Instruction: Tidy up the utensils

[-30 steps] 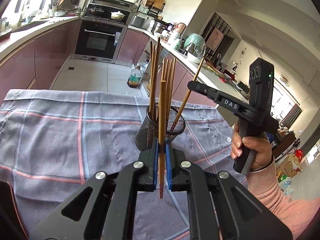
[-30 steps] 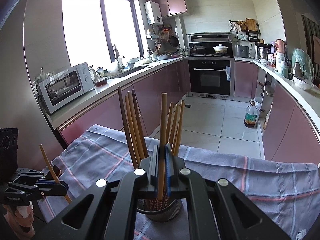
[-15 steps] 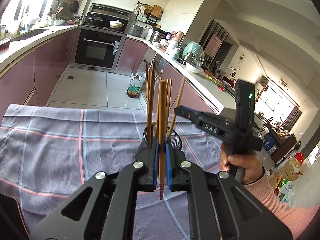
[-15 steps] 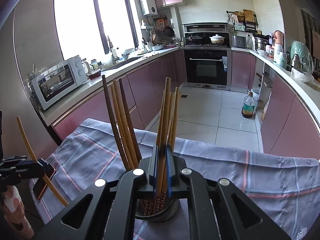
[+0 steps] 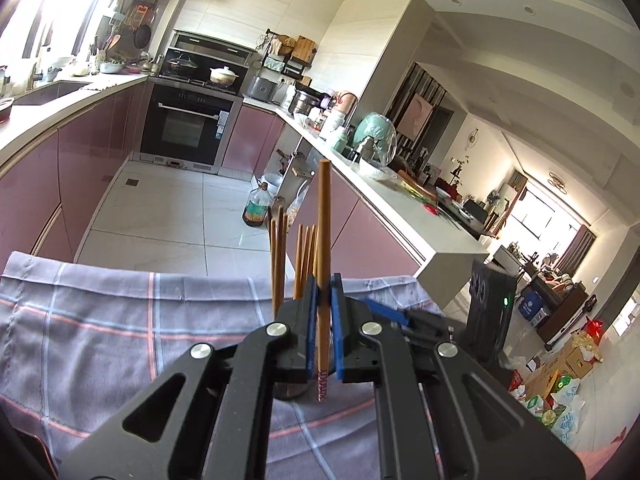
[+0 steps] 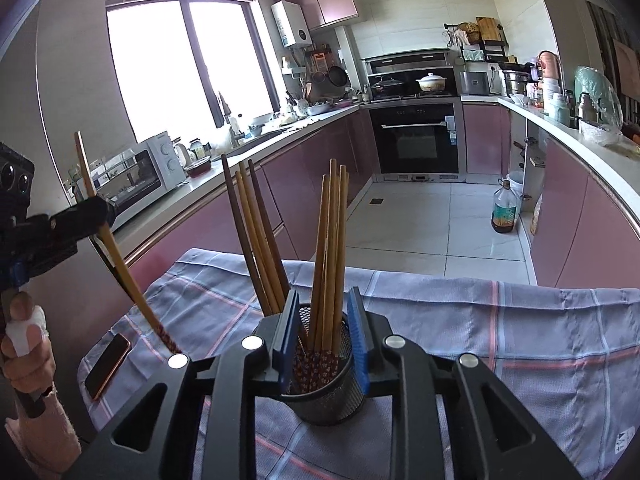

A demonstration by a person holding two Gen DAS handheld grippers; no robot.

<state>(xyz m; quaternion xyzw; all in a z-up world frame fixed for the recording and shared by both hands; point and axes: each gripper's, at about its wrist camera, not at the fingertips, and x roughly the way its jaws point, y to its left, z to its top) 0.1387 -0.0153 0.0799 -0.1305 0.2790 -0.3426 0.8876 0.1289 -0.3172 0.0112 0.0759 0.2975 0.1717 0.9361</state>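
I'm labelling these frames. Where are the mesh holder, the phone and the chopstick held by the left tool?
mesh holder [image 6: 326, 394]: right wrist view, on its front mesh wall.
phone [image 6: 107, 365]: right wrist view, middle of its dark screen.
chopstick [image 5: 323, 240]: left wrist view, on the shaft above the left tool [image 5: 322, 334].

Cloth [image 6: 460, 320]: grey-lilac, checked with pale blue and salmon-pink lines; pink stripe near its right edge.

Mesh holder [image 6: 328, 396]: black wire.

Chopsticks in holder [image 6: 332, 240]: tan and honey-brown shafts, one darker brown at the left; lower ends dark red with small pale flower print.

Held chopstick [image 5: 323, 248]: orange-brown, tip banded in pink-red pattern.

Left gripper [image 5: 323, 332]: black body, blue pads, silver screws.

Right gripper [image 6: 325, 336]: black, blue pads [image 6: 358, 344].

Phone [image 6: 107, 366] at cloth's left edge: black face, copper-orange rim.

Sleeve [image 6: 44, 432]: pale pink.
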